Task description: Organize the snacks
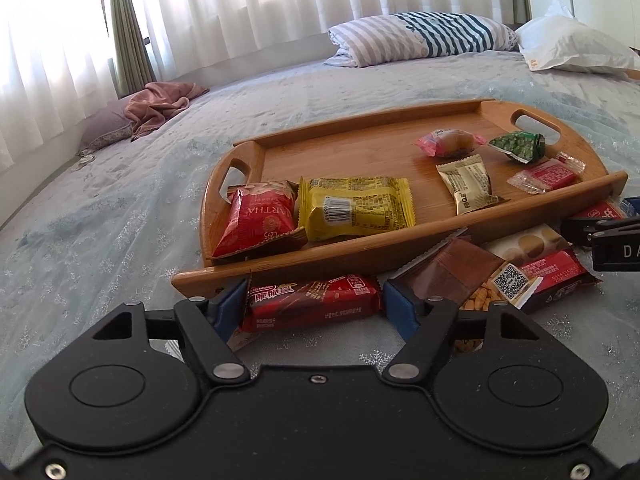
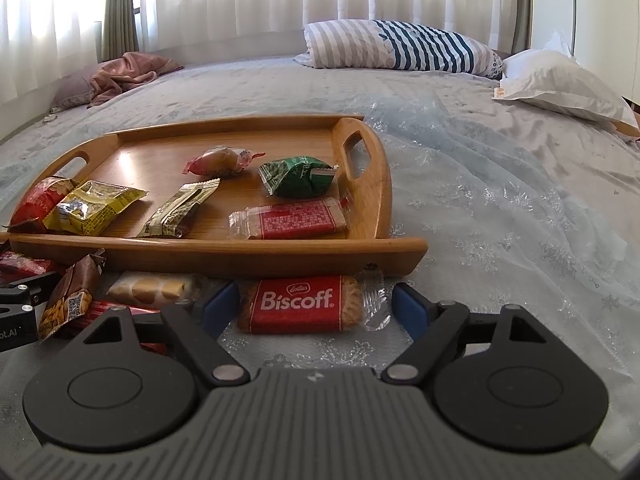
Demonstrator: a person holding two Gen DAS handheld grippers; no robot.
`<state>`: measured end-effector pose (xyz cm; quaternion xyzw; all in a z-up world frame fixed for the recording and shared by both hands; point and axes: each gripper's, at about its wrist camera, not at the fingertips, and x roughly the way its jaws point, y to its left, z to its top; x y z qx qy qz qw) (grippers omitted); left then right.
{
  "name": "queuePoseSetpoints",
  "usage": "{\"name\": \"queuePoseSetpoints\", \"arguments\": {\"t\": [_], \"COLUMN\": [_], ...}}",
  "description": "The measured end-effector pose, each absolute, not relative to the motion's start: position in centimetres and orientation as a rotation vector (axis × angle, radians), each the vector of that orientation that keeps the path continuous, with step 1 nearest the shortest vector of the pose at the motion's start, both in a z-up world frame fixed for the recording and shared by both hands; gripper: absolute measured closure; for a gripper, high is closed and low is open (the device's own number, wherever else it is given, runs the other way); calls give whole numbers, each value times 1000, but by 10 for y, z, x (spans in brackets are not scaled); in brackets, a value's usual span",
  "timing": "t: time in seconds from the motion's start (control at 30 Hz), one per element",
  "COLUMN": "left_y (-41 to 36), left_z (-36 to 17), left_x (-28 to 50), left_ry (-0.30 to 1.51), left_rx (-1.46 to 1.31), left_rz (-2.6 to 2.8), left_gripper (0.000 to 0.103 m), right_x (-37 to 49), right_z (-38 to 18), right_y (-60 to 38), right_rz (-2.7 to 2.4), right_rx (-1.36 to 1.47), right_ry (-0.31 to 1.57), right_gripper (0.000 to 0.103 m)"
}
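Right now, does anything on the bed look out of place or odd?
Yes. Several snacks lie on the bedspread in front of the wooden tray, not in it: a red wafer pack, a brown torn-looking pack and a Biscoff biscuit. Six snacks already lie in the tray.

1. My left tool (image 1: 314, 306): glossy black housing, two round caps, silver pivot screws, blue fingertip pads.
2. My right tool (image 2: 316, 306): ribbed grey cover, black linkages, matching blue pads.

Six snack packets (image 1: 354, 208) on one tray (image 1: 360, 152) (five more beside it).
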<state>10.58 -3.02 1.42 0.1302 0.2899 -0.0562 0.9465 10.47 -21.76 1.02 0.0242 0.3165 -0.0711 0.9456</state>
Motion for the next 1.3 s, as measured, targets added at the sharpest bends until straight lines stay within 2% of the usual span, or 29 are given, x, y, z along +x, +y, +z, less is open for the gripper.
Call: {"name": "queuePoseSetpoints", "arguments": {"t": [0.23,0.47,1.3], "left_y": [-27,-22,-6], "left_z": [16,17,39], "left_x": [103,101,84], "left_ry": [595,593,559], "left_rx": [267,248,170], "left_rz": [-122,-125,-118], "left_gripper": [38,38,38], "right_x": [105,103,85], "right_z": [13,14,25], "right_y": [-222,-219,-222], "right_rz": [-157,-145,-133], "right_rx": [71,66,130], "right_ry": [643,640,625], "right_gripper": [27,36,37]}}
